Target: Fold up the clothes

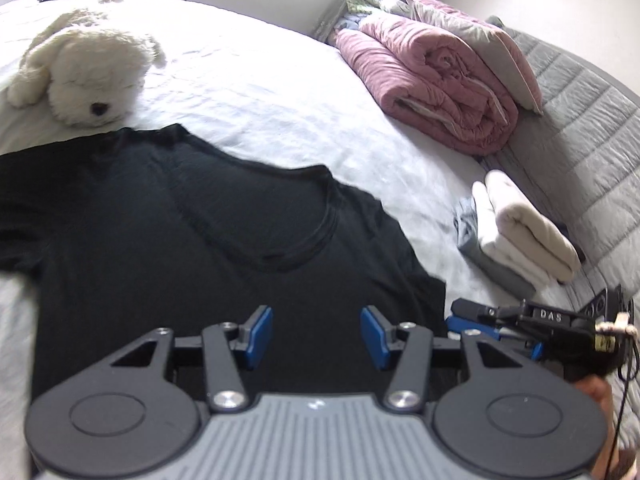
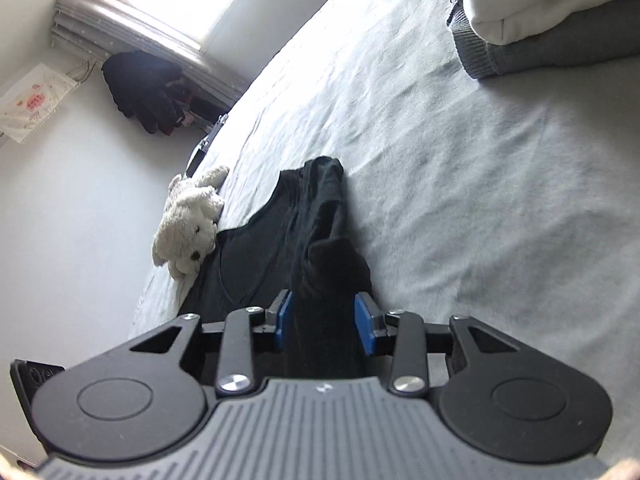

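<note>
Shirt [image 1: 168, 232], black, is laid flat on the white bed [image 1: 256, 80], collar toward the far side, with one sleeve bunched into a ridge seen in the right wrist view. A plush dog [image 1: 84, 76] is touching the shirt's far edge, and a folded stack [image 1: 520, 232] of white and grey clothes is kept well apart near the grey headboard [image 1: 580, 152]. The left gripper [image 1: 316, 338] is held above the near part of the shirt with its jaws spread and nothing between them. The right gripper [image 2: 326, 326] is seen with dark cloth lying between its blue pads [image 2: 365, 328]; the jaws are parted, and a gap appears beside the right pad, so the cloth is judged not to be pinched, though blur leaves this uncertain. The fold is judged barely begun. Several failures can be expected from here. If only the top layer of the bunched sleeve were caught, the fold would be dragged askew. If the sheet were pinched along with the shirt, it would be lifted too. If the shirt were swept toward the dog, the toy could be trapped inside the fold. Uneven pulling by the two grippers would leave creases.
</note>
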A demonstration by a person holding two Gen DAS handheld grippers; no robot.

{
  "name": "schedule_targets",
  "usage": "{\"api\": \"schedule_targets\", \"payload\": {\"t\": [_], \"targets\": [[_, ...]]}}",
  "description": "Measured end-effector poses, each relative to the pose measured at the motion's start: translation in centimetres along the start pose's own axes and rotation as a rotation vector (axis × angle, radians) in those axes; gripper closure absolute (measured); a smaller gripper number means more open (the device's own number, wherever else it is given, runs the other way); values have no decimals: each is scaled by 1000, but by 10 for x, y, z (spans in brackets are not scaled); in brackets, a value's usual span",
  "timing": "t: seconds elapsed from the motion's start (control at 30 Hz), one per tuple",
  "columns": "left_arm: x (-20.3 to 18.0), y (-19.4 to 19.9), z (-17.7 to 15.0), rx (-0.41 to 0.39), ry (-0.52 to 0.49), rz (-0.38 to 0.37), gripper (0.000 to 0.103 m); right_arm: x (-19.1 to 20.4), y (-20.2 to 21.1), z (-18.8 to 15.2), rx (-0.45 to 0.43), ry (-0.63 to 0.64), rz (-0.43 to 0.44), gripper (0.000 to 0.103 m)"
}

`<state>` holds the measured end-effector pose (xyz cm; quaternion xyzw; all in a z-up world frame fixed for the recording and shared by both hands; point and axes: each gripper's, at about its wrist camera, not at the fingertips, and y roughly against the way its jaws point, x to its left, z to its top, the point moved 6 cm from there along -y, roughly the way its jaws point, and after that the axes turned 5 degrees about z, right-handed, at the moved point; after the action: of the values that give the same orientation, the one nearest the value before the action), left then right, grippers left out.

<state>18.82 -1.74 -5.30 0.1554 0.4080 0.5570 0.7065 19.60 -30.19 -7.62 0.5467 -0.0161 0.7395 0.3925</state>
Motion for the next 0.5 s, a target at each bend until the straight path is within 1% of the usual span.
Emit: {"api": "schedule_targets", "payload": {"t": [0.07, 0.17, 0.27, 0.33, 0.37, 0.43, 0.5], "targets": [[-4, -22, 7, -30, 36, -12, 55, -5, -9, 8, -39, -46, 40, 64], [-12, -53, 14, -89, 79, -54, 55, -12, -17, 14, -101, -116, 119, 63], [-12, -76, 11, -133, 119, -88, 56, -20, -22, 12, -157, -169, 200, 63], [-6, -82, 3, -188, 114, -110, 60, -25, -24, 8, -180, -197, 254, 66], [-3, -82, -1, -214, 115, -122, 64, -26, -26, 8, -177, -210, 271, 68], [2, -78, 0, -217, 152, -144, 65, -22, -24, 12, -176, -220, 295, 67], [6, -74, 3, -212, 170, -148, 64, -12, -19, 18, -195, -214, 354, 67]]}}
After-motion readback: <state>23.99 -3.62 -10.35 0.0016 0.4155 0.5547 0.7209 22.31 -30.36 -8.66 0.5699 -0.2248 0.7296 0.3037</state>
